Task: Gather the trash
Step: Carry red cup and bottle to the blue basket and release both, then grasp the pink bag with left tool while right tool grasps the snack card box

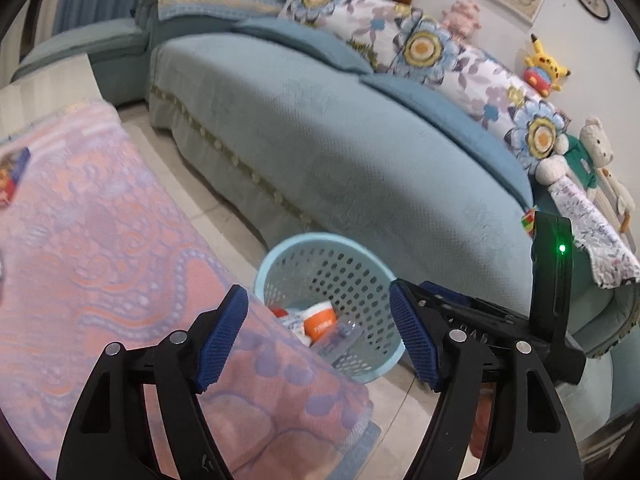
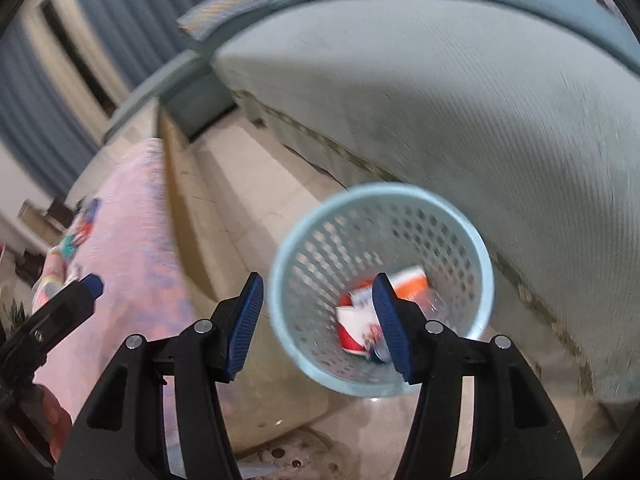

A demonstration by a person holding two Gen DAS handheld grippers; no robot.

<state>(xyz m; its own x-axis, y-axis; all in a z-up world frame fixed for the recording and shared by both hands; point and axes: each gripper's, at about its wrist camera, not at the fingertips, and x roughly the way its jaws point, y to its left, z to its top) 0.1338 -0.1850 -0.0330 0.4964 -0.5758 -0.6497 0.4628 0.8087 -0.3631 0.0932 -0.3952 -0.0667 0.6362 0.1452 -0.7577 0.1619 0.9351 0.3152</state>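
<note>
A light blue perforated basket [image 1: 276,258] stands on the floor between the table and the sofa. Inside lie an orange-and-white cup [image 1: 320,322], clear plastic [image 1: 344,338] and a red-and-white wrapper [image 2: 352,332]. My left gripper [image 1: 320,336] hangs open above the table's corner, with nothing between its blue pads. Over the basket's [image 2: 280,280] near rim my right gripper [image 2: 318,328] is open and empty too. In the right wrist view, a blue fingertip [image 2: 94,283] of the left gripper shows at the left edge.
A table under a pink patterned cloth [image 1: 100,260] fills the left side, with colourful packets [image 2: 80,228] lying on it. A teal sofa [image 1: 340,140] with floral cushions and soft toys runs behind the basket. A strip of tiled floor [image 2: 248,200] lies between them.
</note>
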